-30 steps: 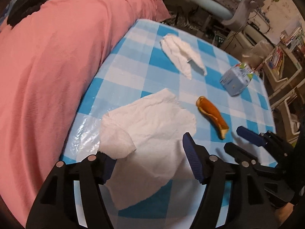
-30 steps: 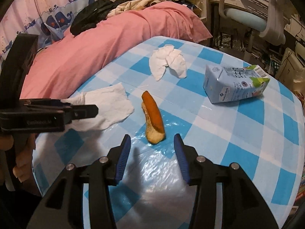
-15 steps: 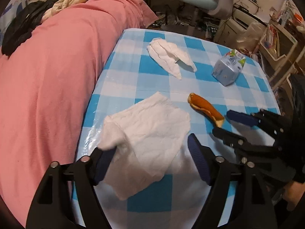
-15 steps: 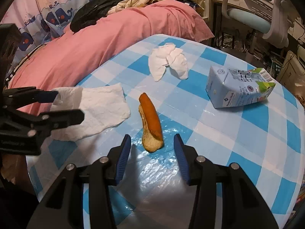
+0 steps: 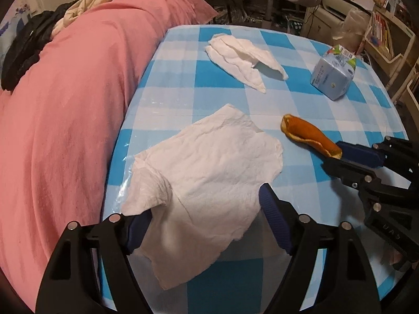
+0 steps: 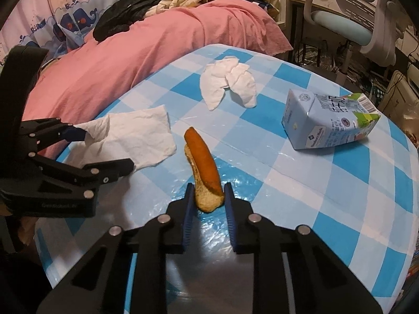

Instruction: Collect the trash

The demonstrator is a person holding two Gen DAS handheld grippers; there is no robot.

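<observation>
A flat white paper towel (image 5: 209, 178) lies on the blue checked table (image 5: 199, 78), also in the right wrist view (image 6: 136, 138). My left gripper (image 5: 207, 214) is open, its fingers either side of the towel's near part. An orange peel (image 6: 203, 164) lies mid-table, also in the left wrist view (image 5: 309, 136). My right gripper (image 6: 208, 196) has closed in around the peel's near end, its pads touching or nearly touching it. A crumpled white tissue (image 6: 227, 81) and a light blue carton (image 6: 327, 123) lie farther back.
A pink blanket on a bed (image 5: 65, 104) runs along the table's left edge. An office chair (image 6: 345, 23) and cluttered shelves (image 5: 387, 34) stand beyond the far edge. The table edge curves close on the right (image 6: 408, 209).
My right gripper moved forward and narrowed around the near end of the orange peel. My left gripper stayed open over the paper towel, its view shifting slightly.
</observation>
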